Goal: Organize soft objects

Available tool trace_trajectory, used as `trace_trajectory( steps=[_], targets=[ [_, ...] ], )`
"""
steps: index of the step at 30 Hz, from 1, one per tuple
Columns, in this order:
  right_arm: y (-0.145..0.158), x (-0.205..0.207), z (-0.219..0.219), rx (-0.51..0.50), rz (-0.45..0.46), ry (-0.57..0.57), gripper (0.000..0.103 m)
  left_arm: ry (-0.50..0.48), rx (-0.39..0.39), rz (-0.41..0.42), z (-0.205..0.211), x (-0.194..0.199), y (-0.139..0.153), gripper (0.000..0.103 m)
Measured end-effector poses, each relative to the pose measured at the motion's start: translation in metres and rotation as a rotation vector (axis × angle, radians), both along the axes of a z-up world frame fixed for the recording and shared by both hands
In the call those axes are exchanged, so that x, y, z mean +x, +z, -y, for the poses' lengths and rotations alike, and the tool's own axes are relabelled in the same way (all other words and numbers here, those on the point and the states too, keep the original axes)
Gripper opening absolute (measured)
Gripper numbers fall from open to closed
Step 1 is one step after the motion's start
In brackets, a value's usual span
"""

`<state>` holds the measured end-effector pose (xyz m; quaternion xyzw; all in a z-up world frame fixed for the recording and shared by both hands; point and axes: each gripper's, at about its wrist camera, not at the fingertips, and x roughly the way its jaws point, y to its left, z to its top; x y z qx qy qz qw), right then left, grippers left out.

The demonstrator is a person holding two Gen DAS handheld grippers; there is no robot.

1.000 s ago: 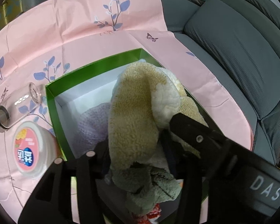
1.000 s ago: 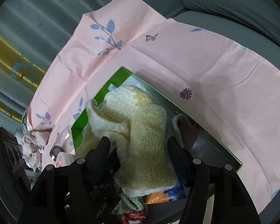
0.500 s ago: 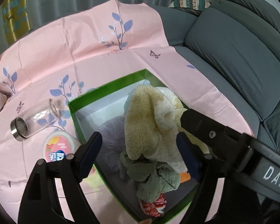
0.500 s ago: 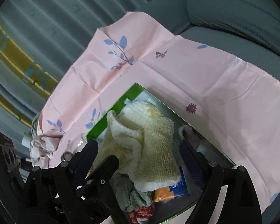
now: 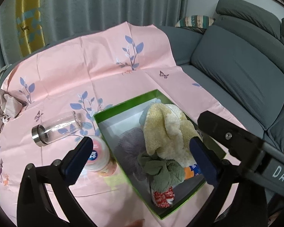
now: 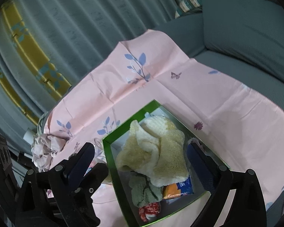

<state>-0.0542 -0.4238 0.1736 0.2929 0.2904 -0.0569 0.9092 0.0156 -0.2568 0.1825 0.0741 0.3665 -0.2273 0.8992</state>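
I am hovering both grippers, left gripper [image 5: 142, 157] and right gripper [image 6: 140, 162], jaws wide and empty, over the green box [image 5: 123, 111] at lower centre; the yellow towel [image 5: 166, 132] is lying inside; the crumpled cloth [image 5: 1, 109] at far left is waiting.

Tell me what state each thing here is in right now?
Green box: open, no lid, partly filled.
Yellow fleece cloth: crumpled, heaped in the box.
Green cloth: bunched, in the box.
Grey cloth: lying in the box.
Glass bottle: on its side, outside the box.
Round tub: upright, lid on.
Left gripper: jaws open, holding nothing.
Right gripper: jaws open, holding nothing.
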Motion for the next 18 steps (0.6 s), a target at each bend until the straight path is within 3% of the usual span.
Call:
trace_trajectory(
  steps=[7,18],
  targets=[
    [0.013,-0.012,-0.008,-0.085,-0.016,-0.046,0.098,0.0,-0.06,-0.027,-0.015,-0.013,0.009,0.102],
    [0.021,-0.024,-0.014,-0.148,-0.035,-0.082,0.098,0.012,-0.057,-0.014,-0.023,-0.019,0.013,0.102]
  ],
)
